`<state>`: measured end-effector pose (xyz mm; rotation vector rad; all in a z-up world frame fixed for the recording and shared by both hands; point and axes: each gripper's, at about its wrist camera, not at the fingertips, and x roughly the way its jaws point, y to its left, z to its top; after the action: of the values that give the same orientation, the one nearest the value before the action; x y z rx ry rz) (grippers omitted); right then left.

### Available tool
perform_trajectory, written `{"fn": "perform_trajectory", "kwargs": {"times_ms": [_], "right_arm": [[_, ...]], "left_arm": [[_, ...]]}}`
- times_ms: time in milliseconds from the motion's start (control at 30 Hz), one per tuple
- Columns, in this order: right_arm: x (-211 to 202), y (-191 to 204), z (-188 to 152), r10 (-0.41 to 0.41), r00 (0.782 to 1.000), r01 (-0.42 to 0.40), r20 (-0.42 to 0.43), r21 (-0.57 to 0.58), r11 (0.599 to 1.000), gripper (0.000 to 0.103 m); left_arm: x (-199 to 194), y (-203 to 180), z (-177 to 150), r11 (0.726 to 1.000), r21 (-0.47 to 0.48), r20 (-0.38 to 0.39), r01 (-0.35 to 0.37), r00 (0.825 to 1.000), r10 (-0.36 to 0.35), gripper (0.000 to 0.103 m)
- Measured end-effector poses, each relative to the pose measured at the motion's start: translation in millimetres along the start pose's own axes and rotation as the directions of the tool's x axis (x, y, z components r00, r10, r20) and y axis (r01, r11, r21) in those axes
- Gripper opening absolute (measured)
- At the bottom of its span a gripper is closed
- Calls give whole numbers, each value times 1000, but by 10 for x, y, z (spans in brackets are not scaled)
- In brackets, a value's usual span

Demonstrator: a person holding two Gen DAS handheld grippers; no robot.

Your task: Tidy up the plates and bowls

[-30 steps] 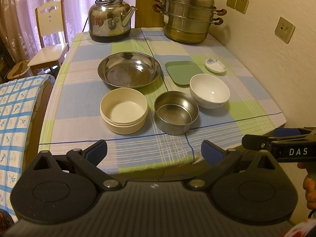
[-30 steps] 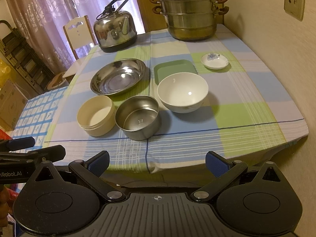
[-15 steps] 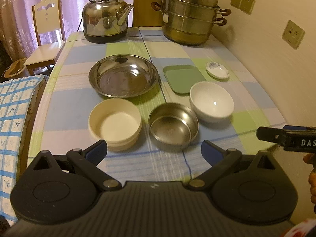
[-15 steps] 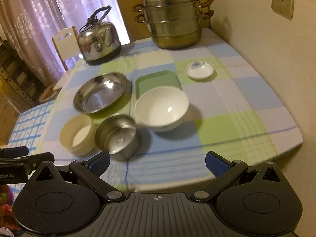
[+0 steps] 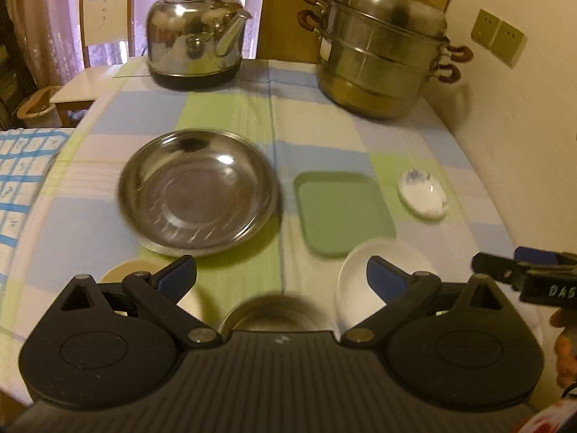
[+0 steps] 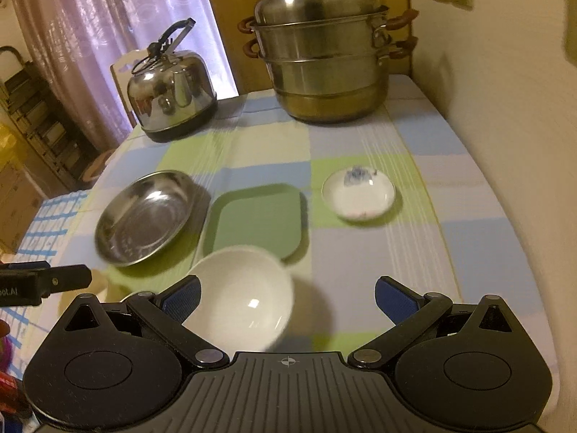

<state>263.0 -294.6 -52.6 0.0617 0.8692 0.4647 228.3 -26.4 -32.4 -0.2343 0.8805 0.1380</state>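
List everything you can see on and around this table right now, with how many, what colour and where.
Kettle: one, steel, far left.
Steamer pot: one, steel, far right.
Steel plate: one, silver, middle left.
Tray: one, green, centre.
Saucer: one, white and blue, right.
White bowl: one, near right.
Cream bowl: one, near left, partly hidden.
Steel bowl: one, near centre, mostly hidden.
Chair: one, white, beyond table.
Left gripper: open.
Right gripper: open.
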Motion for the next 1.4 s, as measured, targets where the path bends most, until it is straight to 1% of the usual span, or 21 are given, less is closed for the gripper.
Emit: {"fn": "perform_trajectory", "kwargs": {"times_ms": [67, 133, 200, 267, 333, 400, 433, 500, 567, 633, 700, 733, 767, 833, 900, 1033, 1100, 1133, 1200, 1400], "right_arm": [[177, -106, 122, 13, 1000, -13, -11, -11, 1000, 102], [316, -180, 225, 26, 1000, -27, -17, -18, 999, 101], [488, -246, 334, 45, 999, -46, -30, -28, 999, 91], [639, -308, 415, 54, 998, -56, -44, -30, 998, 85], [777, -361, 459, 67, 996, -69, -51, -30, 997, 79], [934, -407, 490, 80, 994, -82, -73, -30, 996, 72], [1005, -418, 507, 86, 993, -89, -84, -32, 996, 69], [1165, -441, 532, 94, 989, -99, -116, -37, 994, 62], [1296, -454, 547, 109, 984, -115, -140, -36, 993, 57], [1406, -462, 564, 117, 981, -124, -158, -36, 992, 53], [1485, -453, 584, 125, 978, -133, -168, -36, 991, 49], [1515, -445, 593, 127, 977, -135, -173, -36, 990, 48], [1556, -439, 601, 131, 975, -140, -178, -36, 990, 45], [1621, -430, 607, 137, 972, -146, -189, -34, 989, 40], [1681, -420, 612, 148, 969, -157, -196, -31, 987, 33], [1779, -405, 615, 145, 967, -154, -209, -30, 988, 30], [1817, -416, 609, 149, 965, -157, -214, -21, 987, 29], [1825, -420, 603, 152, 964, -159, -216, -17, 987, 27], [1855, -424, 593, 154, 962, -161, -224, -12, 987, 20], [1917, -462, 575, 153, 958, -156, -242, 8, 988, 7]], "left_arm": [[196, -66, 106, 1000, -4, -15, -9, 1000, 8, 96], [385, -122, 195, 1000, -9, -24, -2, 1000, 1, 95], [572, -167, 273, 1000, -14, -46, 6, 999, -7, 90], [738, -196, 325, 1000, -18, -63, 11, 998, -13, 90], [907, -240, 381, 1000, -12, -81, 9, 997, -10, 87], [1061, -276, 416, 1000, -1, -99, 6, 995, -6, 79], [1132, -290, 429, 1000, 2, -111, 6, 994, -5, 77], [1258, -304, 449, 1000, 3, -138, 6, 990, -5, 68], [1363, -310, 462, 1000, 4, -161, 13, 987, -13, 60], [1471, -316, 466, 1000, 7, -185, 15, 983, -13, 56], [1551, -321, 459, 1000, 13, -207, 13, 978, -10, 42], [1598, -319, 458, 1000, 11, -217, 14, 976, -11, 39], [1642, -310, 455, 1000, 4, -229, 17, 973, -16, 33], [1702, -301, 455, 1000, -5, -240, 12, 971, -13, 31], [1741, -305, 453, 1000, -5, -243, 6, 970, -7, 31], [1802, -318, 465, 1000, -8, -249, -2, 969, 0, 28], [1831, -324, 467, 1000, -13, -254, -6, 967, 3, 23], [1846, -324, 467, 1000, -15, -256, -11, 967, 6, 22], [1873, -318, 465, 1000, -18, -260, -19, 966, 14, 19], [1937, -322, 471, 999, -21, -259, -43, 965, 36, 11]]}}
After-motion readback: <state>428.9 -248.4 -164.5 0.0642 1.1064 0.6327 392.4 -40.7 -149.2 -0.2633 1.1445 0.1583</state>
